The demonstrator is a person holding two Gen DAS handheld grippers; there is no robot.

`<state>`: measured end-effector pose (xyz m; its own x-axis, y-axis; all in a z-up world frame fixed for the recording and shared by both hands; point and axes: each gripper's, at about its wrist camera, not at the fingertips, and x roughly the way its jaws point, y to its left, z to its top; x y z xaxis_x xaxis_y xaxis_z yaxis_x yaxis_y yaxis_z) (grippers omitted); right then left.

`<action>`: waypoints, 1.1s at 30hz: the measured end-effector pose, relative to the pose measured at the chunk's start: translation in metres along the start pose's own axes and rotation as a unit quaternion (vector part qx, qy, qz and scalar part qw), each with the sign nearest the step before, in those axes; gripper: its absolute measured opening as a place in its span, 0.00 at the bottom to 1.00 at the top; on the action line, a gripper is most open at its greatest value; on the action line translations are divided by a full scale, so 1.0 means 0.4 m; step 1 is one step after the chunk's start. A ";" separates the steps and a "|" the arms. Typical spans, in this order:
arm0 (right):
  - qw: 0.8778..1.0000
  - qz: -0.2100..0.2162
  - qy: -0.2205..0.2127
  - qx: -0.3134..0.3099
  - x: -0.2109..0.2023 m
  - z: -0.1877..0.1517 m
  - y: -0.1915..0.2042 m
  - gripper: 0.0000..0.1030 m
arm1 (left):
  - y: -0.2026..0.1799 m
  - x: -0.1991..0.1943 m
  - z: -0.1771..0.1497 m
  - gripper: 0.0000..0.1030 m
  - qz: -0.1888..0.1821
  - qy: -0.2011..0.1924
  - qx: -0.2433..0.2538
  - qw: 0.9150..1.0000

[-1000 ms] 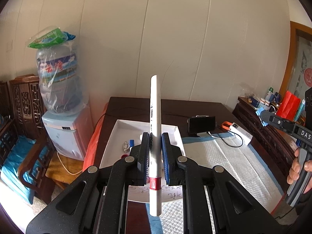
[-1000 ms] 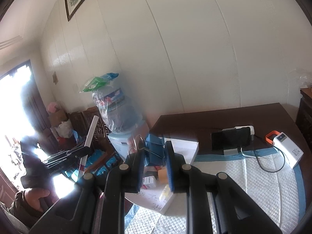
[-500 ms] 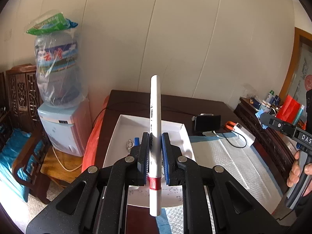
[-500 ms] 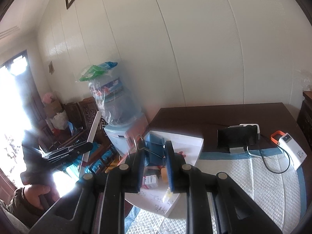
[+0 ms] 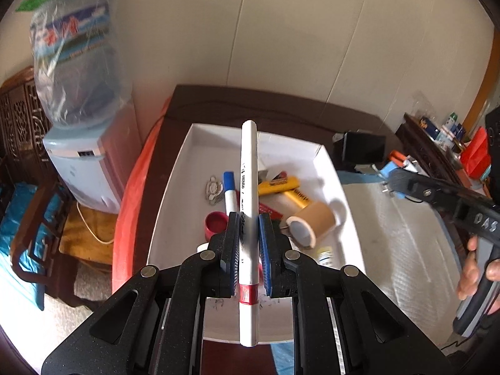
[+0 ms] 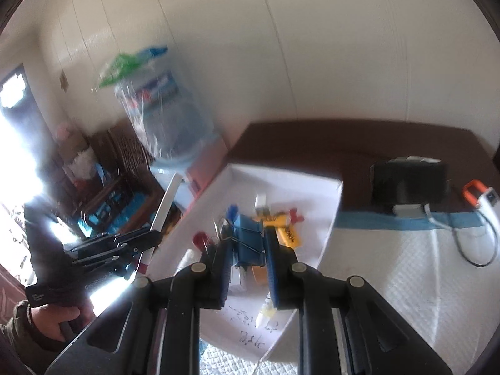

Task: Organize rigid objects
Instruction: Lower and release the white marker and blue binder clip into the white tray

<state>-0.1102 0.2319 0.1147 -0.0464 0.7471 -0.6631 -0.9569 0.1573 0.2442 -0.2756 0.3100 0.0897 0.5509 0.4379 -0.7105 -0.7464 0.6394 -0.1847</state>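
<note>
Because both things belong in the box (image 5: pixel 175 187), my left gripper (image 5: pixel 249 250) clamps the pen (image 5: pixel 249 168) and my right gripper (image 6: pixel 247 268) clamps the clip (image 6: pixel 248 237) above it.

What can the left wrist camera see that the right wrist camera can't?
Only the left wrist view shows the cardboard tape roll, the round red cap and the shelf of bottles.

Only the right wrist view shows the blue binder clip pinched in the right gripper and handwriting on the box floor.

Both show the white box, the long white marker, the water dispenser and the phone.
</note>
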 end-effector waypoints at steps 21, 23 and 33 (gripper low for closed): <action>0.998 -0.033 0.054 0.014 0.225 0.002 -0.040 0.20 | 0.032 0.197 -0.019 0.14 -0.001 0.078 -0.016 0.997; 0.997 -0.044 0.055 0.014 0.226 0.002 -0.042 0.42 | 0.035 0.200 -0.021 0.38 0.003 0.077 -0.017 0.997; 0.996 -0.079 0.039 0.012 0.189 -0.015 -0.037 1.00 | 0.029 0.155 -0.015 1.00 0.017 0.045 -0.017 0.999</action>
<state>-0.1012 0.2819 0.0566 0.0815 0.6588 -0.7479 -0.9468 0.2857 0.1485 -0.2526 0.3407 0.0394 0.4907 0.3993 -0.7745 -0.7768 0.6030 -0.1813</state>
